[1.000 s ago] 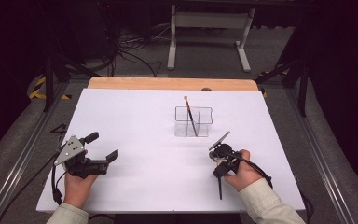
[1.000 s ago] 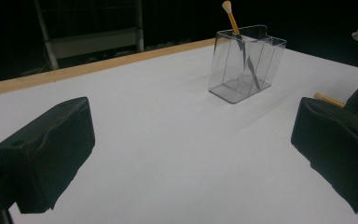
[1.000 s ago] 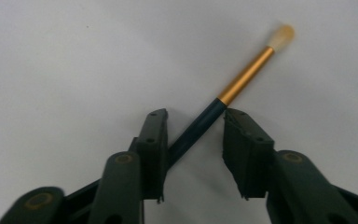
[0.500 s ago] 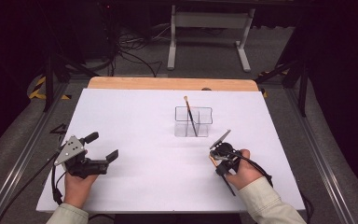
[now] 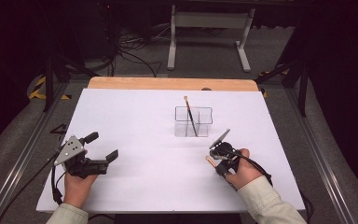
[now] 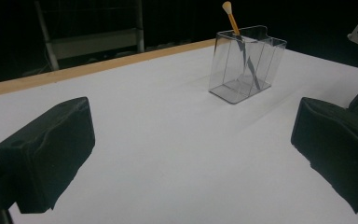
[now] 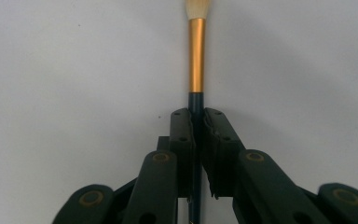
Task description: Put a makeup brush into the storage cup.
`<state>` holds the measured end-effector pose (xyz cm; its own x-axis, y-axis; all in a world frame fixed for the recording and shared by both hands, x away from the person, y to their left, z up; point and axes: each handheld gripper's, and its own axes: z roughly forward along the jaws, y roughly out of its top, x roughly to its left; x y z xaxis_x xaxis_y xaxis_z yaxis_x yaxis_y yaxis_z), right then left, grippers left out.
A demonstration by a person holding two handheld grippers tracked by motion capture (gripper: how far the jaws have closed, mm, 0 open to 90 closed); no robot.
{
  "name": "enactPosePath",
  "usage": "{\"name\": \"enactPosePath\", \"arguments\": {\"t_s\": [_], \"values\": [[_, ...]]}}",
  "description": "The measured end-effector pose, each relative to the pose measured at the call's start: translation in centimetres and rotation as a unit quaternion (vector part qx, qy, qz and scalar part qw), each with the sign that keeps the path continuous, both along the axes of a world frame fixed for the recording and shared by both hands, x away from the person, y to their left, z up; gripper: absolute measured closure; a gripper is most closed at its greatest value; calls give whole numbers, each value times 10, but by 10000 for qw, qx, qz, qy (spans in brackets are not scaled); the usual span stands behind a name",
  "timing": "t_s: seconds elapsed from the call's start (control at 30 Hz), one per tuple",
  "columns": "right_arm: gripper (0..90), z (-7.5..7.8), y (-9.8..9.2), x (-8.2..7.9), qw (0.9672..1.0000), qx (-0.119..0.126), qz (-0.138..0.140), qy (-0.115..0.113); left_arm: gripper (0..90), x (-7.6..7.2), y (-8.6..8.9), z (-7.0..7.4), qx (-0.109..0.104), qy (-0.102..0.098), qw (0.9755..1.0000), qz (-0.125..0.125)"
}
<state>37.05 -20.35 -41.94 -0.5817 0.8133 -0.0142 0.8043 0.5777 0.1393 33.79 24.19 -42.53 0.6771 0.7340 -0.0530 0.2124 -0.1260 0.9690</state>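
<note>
Clamping a brush (image 7: 196, 56), the right gripper (image 7: 196, 114) jaws just closed; left gripper (image 6: 191, 154) jaws wide apart.

Even overhead light falls on the white table sheet (image 5: 135, 121), which reads bright with slight glare, while the floor and background beyond the left gripper (image 5: 86, 156) sink into near-black. Shadows are faint and soft: a pale smear beside the clear organizer (image 6: 244, 65) ahead of the left gripper. In the right gripper view the brush (image 7: 196, 51) is sharp, corners dim, and the near linkages of the right gripper (image 7: 196, 116) blur slightly.
</note>
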Motion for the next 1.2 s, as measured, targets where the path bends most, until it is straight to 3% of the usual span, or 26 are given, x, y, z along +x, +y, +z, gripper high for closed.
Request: {"name": "enactPosePath", "arguments": {"t_s": [0.6, 0.93, 1.2], "values": [[831, 4, 0, 0, 10000, 9, 45, 5, 4, 0, 0, 0, -7, -4, 10000, 4], [831, 20, 0, 0, 9998, 84, 103, -112, 4, 0, 0, -1, -20, 3, 10000, 9], [830, 36, 1, -1, 9987, 321, 262, -297, 4, 0, 0, -1, -32, 16, 10000, 17]]}}
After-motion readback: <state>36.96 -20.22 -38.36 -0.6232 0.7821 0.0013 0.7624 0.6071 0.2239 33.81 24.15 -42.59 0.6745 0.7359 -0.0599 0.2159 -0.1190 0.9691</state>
